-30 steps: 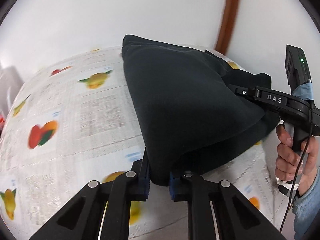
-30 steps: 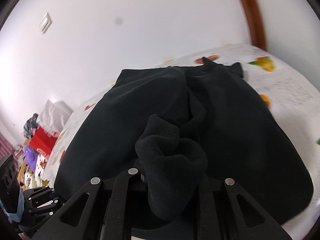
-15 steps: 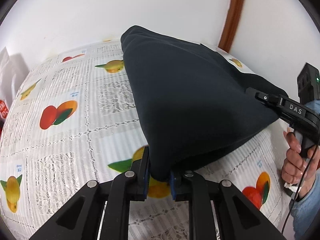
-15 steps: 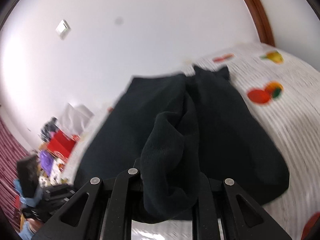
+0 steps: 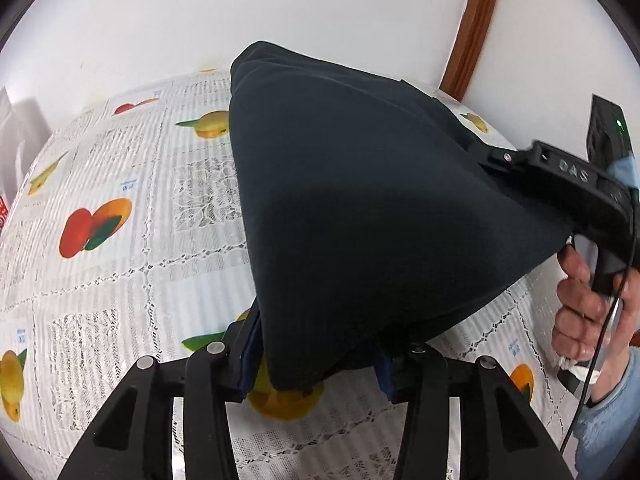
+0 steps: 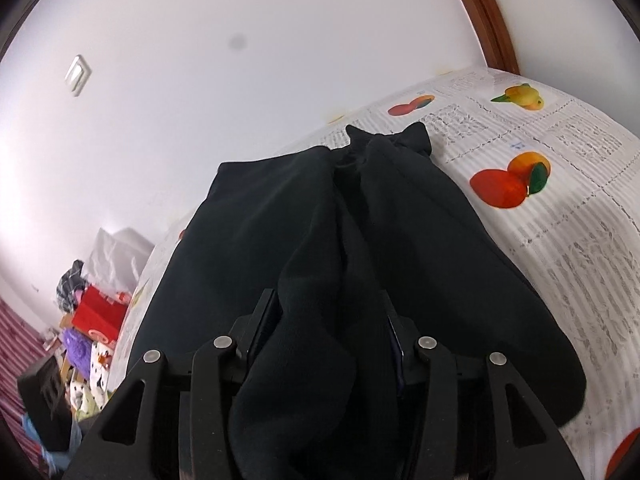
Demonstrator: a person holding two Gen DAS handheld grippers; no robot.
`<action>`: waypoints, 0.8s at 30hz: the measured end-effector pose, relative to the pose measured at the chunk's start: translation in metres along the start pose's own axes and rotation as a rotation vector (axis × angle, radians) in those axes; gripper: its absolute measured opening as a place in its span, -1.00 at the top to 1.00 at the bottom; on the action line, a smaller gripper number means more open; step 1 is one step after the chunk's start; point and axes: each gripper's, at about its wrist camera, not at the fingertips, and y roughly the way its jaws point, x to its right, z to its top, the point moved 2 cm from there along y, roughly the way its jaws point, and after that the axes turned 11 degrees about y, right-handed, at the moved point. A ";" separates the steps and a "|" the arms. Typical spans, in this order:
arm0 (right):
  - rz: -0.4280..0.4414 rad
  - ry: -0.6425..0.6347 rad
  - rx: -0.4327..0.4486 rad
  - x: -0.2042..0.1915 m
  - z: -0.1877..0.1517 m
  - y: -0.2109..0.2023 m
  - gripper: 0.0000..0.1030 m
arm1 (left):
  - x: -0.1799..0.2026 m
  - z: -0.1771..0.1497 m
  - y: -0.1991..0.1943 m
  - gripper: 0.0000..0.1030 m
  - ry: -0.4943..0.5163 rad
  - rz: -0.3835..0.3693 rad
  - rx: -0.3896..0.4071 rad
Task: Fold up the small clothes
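A dark navy garment (image 5: pixel 360 200) lies partly on the fruit-print tablecloth (image 5: pixel 120 184), its near end lifted. My left gripper (image 5: pixel 316 364) has spread wide, with a garment corner draped between the fingers. My right gripper (image 6: pixel 328 344) also stands wide, with a bunched fold of the same garment (image 6: pixel 320 240) between its fingers. The right gripper shows in the left wrist view (image 5: pixel 560 184) at the right, held by a hand, with its tips hidden under the cloth.
The table stands against a white wall with a brown wooden trim (image 5: pixel 472 28). Off the table's left side are a red box (image 6: pixel 98 316), a purple item (image 6: pixel 76 348) and other clutter on the floor.
Both grippers' jaws have spread apart from a tight pinch on the garment. The garment has been carried farther over the table and sits lower.
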 end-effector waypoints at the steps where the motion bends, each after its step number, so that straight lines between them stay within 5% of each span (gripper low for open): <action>1: 0.005 0.004 0.002 0.000 0.001 0.000 0.08 | 0.000 0.000 -0.001 0.11 -0.001 -0.001 0.001; 4: -0.006 -0.021 -0.002 -0.004 0.002 0.000 0.21 | -0.001 -0.002 -0.002 -0.14 -0.011 -0.024 0.003; 7: -0.032 -0.086 -0.006 -0.009 0.002 -0.002 0.53 | -0.004 -0.007 -0.005 -0.19 -0.037 -0.051 -0.003; 11: -0.007 -0.108 -0.021 -0.009 0.004 -0.005 0.71 | -0.004 -0.005 -0.001 -0.24 -0.051 -0.047 -0.005; 15: 0.027 -0.143 0.027 -0.016 0.007 -0.015 0.81 | 0.007 0.000 0.009 -0.33 0.007 0.070 -0.032; 21: 0.107 -0.071 0.246 0.011 0.023 -0.072 0.87 | 0.005 0.000 0.009 -0.37 0.001 0.077 -0.037; 24: 0.017 -0.019 0.180 0.044 0.019 -0.060 0.87 | 0.006 0.000 0.009 -0.39 0.008 0.085 -0.034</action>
